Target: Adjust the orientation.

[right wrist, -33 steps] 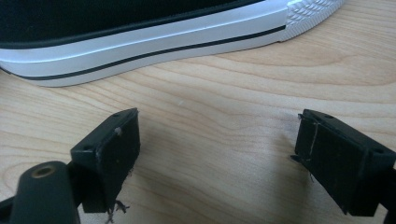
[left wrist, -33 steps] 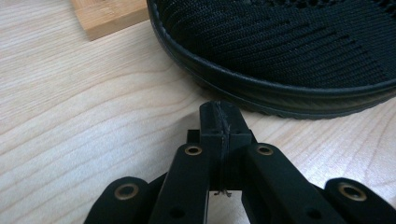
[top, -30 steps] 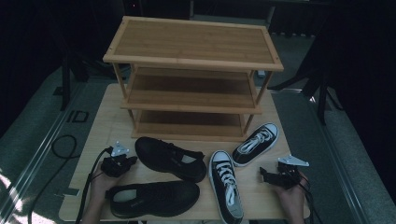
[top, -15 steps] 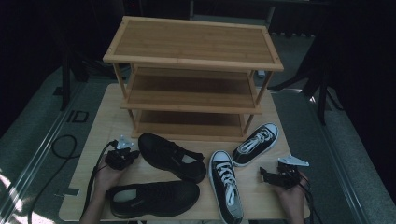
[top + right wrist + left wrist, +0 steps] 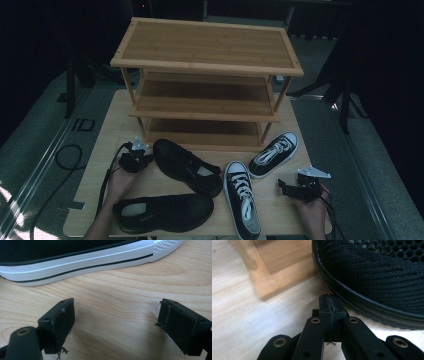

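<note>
My left gripper [image 5: 134, 159] has its jaws pressed fully together with nothing between them; in the left gripper view the tips [image 5: 331, 305] meet just short of the rubber edge of the black mesh shoe [image 5: 377, 277], very close to it, though I cannot tell whether they touch. In the high view that shoe [image 5: 186, 166] lies at an angle in front of the rack, its near-left end just beside my left gripper. My left hand [image 5: 119, 181] holds the gripper low over the wooden table [image 5: 100, 145].

My right gripper [image 5: 296, 187] sits at the near right of the table, jaws spread wide and empty. In the right gripper view the gap between them [image 5: 116, 325] shows bare wood, and the white sole of a black-and-white sneaker [image 5: 75, 262] runs across just beyond the tips, apart from them. In the high view this sneaker [image 5: 242, 199] lies left of the right gripper, pointing near to far.

A second black shoe [image 5: 165, 212] lies along the near edge, below my left hand. A second sneaker [image 5: 274, 154] rests by the rack's right foot. The three-tier bamboo shoe rack [image 5: 207, 80] stands at the far side, all shelves bare.
</note>
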Demonstrator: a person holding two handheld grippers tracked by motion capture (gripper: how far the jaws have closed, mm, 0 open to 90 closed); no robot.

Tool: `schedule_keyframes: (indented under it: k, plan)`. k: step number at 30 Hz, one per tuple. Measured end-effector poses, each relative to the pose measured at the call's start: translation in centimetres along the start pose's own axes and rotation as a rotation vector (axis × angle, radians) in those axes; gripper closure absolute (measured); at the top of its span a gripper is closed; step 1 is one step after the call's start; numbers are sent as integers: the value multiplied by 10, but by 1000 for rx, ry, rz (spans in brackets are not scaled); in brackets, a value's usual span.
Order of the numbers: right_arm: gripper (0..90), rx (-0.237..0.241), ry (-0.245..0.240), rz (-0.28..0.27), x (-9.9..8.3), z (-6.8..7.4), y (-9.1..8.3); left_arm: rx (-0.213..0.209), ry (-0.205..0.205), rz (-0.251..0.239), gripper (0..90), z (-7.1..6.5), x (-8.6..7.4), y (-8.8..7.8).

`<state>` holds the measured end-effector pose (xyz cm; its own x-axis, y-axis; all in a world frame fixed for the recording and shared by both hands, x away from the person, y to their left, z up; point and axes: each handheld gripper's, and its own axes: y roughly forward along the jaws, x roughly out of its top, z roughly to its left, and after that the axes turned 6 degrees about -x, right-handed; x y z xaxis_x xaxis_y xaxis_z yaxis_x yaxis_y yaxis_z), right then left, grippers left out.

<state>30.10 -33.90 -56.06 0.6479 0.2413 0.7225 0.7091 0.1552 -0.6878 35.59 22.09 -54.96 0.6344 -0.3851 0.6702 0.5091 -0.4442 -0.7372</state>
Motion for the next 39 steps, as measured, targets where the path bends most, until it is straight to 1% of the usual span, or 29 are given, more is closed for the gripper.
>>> schedule_keyframes:
  k: [1,3,6,8,12,14,16,20,23,27,28,29,30,32,36,39]
  plan:
    - [139,0,0,0,0,0,0,-1,-1,2,900,1,3,2]
    - [139,0,0,0,0,0,0,3,12,14,900,1,7,6]
    - [138,0,0,0,0,0,0,7,11,7,900,1,11,8]
    - [139,0,0,0,0,0,0,4,6,10,900,2,15,11]
    - [139,0,0,0,0,0,0,-10,19,27,900,5,19,14]
    - [138,0,0,0,0,0,0,-13,19,26,899,5,18,12]
    - [139,0,0,0,0,0,0,-19,12,15,897,5,15,9]
    - [139,0,0,0,0,0,0,-40,10,-5,892,0,5,3]
    - [139,0,0,0,0,0,0,-55,39,2,885,-8,-1,-1]
    - [139,1,0,0,0,0,0,-68,106,34,881,-20,-4,-2]
    - [139,1,-1,0,0,0,0,-71,116,37,882,-22,-4,-1]
    - [139,1,-1,0,0,0,0,-71,127,39,882,-24,-4,-1]
    - [139,1,-1,0,0,0,0,-61,136,45,889,-26,-2,0]
    - [139,1,-1,0,0,0,0,-60,138,48,888,-26,-1,0]
    - [138,2,-1,0,0,0,0,-47,119,49,896,-21,6,1]
    - [139,2,-1,1,0,0,0,-42,130,61,898,-20,13,6]
